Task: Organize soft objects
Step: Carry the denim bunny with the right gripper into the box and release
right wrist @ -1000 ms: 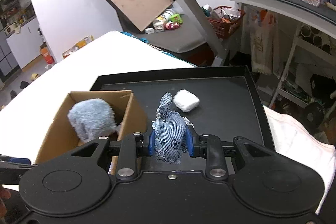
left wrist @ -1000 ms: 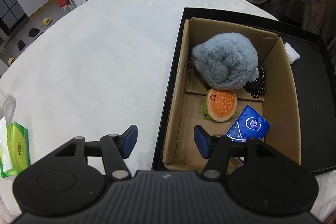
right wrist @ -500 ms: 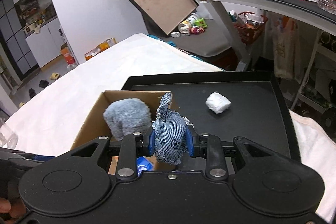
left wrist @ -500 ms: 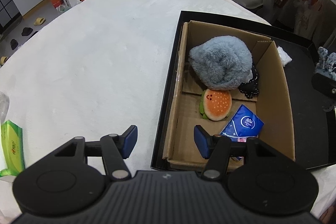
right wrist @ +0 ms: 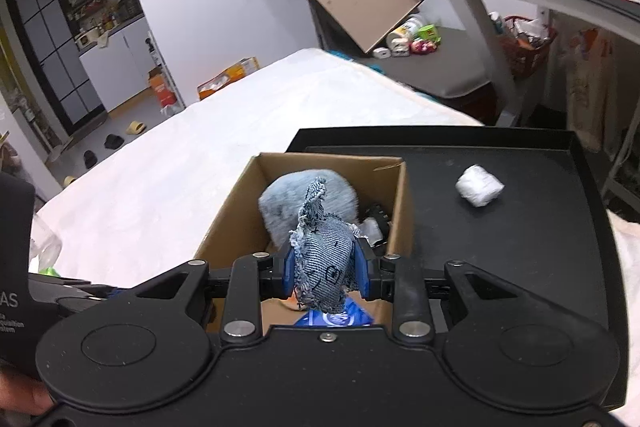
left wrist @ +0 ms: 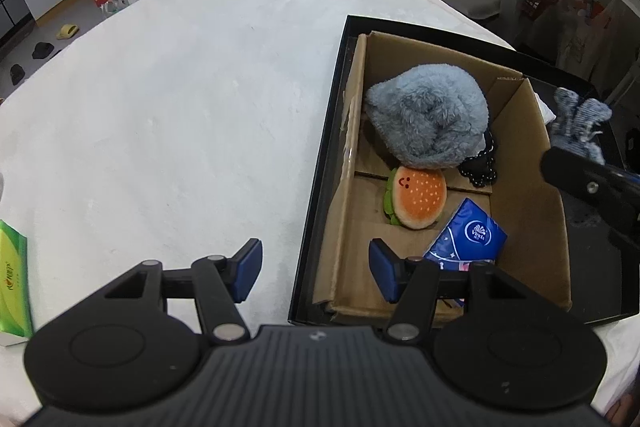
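Now the right gripper [right wrist: 325,273] squeezes a denim toy [right wrist: 324,263] above the cardboard box [right wrist: 224,223]; the left gripper [left wrist: 316,269] waits half open, empty.

Even, diffuse indoor light; shadows soft. Strong fisheye bending at the edges. Sharp near the jaws, slight blur far left and right.

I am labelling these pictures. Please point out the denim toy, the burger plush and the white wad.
denim toy [right wrist: 325,269]: right wrist view, its denim body between the pads.
burger plush [left wrist: 418,197]: left wrist view, orange bun top.
white wad [right wrist: 479,186]: right wrist view, its middle.
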`<state>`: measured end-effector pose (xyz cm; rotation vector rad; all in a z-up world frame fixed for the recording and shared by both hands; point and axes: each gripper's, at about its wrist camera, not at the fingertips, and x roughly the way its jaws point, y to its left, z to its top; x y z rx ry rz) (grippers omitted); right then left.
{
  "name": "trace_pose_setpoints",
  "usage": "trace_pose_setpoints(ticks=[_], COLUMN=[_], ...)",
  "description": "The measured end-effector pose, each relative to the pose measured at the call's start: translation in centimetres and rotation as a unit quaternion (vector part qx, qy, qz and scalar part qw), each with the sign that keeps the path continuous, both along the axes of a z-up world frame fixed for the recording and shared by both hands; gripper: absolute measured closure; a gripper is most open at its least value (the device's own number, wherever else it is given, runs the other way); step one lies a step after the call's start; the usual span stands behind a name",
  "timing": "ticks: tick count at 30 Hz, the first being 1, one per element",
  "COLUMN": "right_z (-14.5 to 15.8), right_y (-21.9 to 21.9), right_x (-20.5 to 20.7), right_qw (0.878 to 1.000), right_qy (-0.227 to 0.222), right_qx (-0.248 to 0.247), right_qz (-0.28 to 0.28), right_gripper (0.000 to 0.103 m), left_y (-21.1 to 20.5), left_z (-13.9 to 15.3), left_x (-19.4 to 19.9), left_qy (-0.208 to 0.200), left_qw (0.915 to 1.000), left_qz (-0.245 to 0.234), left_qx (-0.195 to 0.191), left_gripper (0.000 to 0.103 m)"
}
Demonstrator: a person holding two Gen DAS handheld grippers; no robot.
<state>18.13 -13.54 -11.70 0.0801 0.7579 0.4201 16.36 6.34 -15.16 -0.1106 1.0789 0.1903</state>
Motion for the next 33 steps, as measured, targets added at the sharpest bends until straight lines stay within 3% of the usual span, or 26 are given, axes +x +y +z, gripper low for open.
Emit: trace_pose_setpoints(ticks=[7,12,20,28,30,33], right_z=[-0.9,-1.6,-2.7,-3.0,-2.9,-2.6], right_y=[1.6,2.7,4.4,4.8,4.6,3.9], right_x=[0.1,0.3,0.6,0.9,0.9,0.9], right_qw=[1.0,0.999,0.998,0.997,0.997,0.997], right_qy=[0.018,0.031,0.049,0.056,0.057,0.058], right_qx=[0.01,0.013,0.012,0.013,0.016,0.023], right_qz=[0.018,0.029,0.044,0.043,0.041,0.038], right_gripper=[0.074,0.074,0.077,0.08,0.078,0.068], left_y=[0.9,1.5,1.7,1.9,1.9,2.0], left_z=[-0.9,-1.6,-2.2,-2.3,-2.3,-2.4], left_x=[-0.1,0.0,0.1,0.2,0.1,0.2], left_qy=[0.001,0.007,0.002,0.001,0.002,0.005], left_qw=[0.9997,0.9992,0.9981,0.9977,0.9977,0.9976], left_qz=[0.002,0.005,-0.009,-0.01,-0.009,-0.002], left_qx=[-0.025,-0.039,-0.061,-0.066,-0.068,-0.069], left_gripper=[0.053,0.073,0.091,0.091,0.09,0.09])
